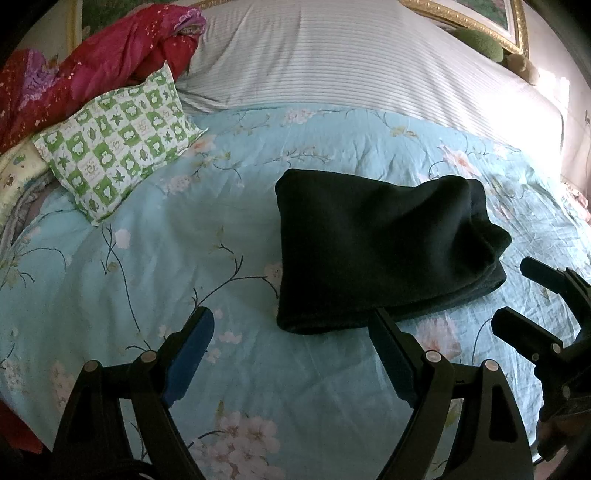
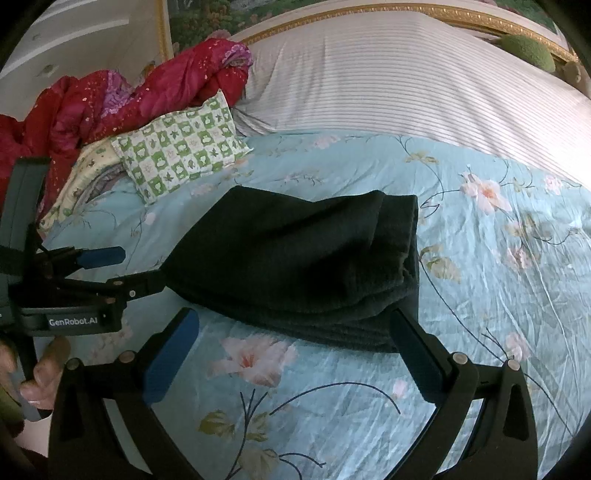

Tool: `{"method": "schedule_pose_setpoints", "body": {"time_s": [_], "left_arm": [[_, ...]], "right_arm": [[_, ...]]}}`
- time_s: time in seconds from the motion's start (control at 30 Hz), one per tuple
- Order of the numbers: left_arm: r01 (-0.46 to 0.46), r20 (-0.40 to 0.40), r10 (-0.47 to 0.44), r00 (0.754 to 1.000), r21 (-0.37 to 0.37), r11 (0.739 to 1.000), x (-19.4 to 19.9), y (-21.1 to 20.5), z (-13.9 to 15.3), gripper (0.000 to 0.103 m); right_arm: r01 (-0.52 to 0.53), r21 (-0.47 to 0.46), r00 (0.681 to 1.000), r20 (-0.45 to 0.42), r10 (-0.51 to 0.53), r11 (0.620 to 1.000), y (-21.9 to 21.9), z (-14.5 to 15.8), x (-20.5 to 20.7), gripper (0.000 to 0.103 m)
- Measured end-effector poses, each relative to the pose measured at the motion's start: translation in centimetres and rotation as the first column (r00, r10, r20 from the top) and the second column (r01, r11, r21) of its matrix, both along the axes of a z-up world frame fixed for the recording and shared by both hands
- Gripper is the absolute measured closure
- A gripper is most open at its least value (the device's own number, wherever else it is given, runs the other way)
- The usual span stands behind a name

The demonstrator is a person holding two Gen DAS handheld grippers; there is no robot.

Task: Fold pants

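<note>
The dark pants (image 1: pixel 380 251) lie folded in a thick stack on the light blue floral bedspread (image 1: pixel 184 258); they also show in the right wrist view (image 2: pixel 303 266). My left gripper (image 1: pixel 291 328) is open and empty, just short of the stack's near edge. It shows at the left of the right wrist view (image 2: pixel 140 269), its fingers close beside the stack's left end. My right gripper (image 2: pixel 295 325) is open and empty, its fingers apart at the stack's near edge. It shows at the right of the left wrist view (image 1: pixel 513 291).
A green checked pillow (image 1: pixel 118 144) and a red quilt (image 1: pixel 92 70) lie at the bed's far left. A white striped pillow (image 1: pixel 351 55) runs along the gold-framed headboard (image 1: pixel 517 33). Bare bedspread (image 2: pixel 498 295) lies right of the stack.
</note>
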State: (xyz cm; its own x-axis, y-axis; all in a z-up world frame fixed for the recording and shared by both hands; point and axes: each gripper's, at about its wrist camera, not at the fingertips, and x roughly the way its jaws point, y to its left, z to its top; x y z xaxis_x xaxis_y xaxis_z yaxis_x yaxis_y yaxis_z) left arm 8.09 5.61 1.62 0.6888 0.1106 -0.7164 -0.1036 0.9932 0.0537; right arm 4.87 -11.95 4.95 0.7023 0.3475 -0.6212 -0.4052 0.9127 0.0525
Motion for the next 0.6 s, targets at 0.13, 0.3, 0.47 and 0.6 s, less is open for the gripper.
{"method": "schedule_pose_setpoints", "body": {"time_s": [0.13, 0.3, 0.47, 0.6], "left_arm": [[-0.001, 0.001, 0.001, 1.0, -0.001, 1.0, 0.01, 0.01, 0.06, 0.017], [-0.005, 0.004, 0.005, 1.0, 0.006, 1.0, 0.14, 0.02, 0.25, 0.017], [-0.004, 0.004, 0.004, 1.0, 0.002, 1.0, 0.47, 0.19, 0.56, 0.017], [-0.003, 0.019, 0.002, 1.0, 0.012, 1.0, 0.56, 0.13, 0.94, 0.017]], "right_arm": [[-0.001, 0.0, 1.0, 0.0, 0.001, 1.0, 0.1, 0.08, 0.07, 0.0], [-0.005, 0.001, 1.0, 0.002, 0.005, 1.0, 0.07, 0.19, 0.27, 0.0], [-0.008, 0.0, 1.0, 0.005, 0.008, 1.0, 0.0, 0.44, 0.62, 0.0], [-0.01, 0.004, 1.0, 0.008, 0.009, 1.0, -0.11, 0.75, 0.92, 0.0]]}}
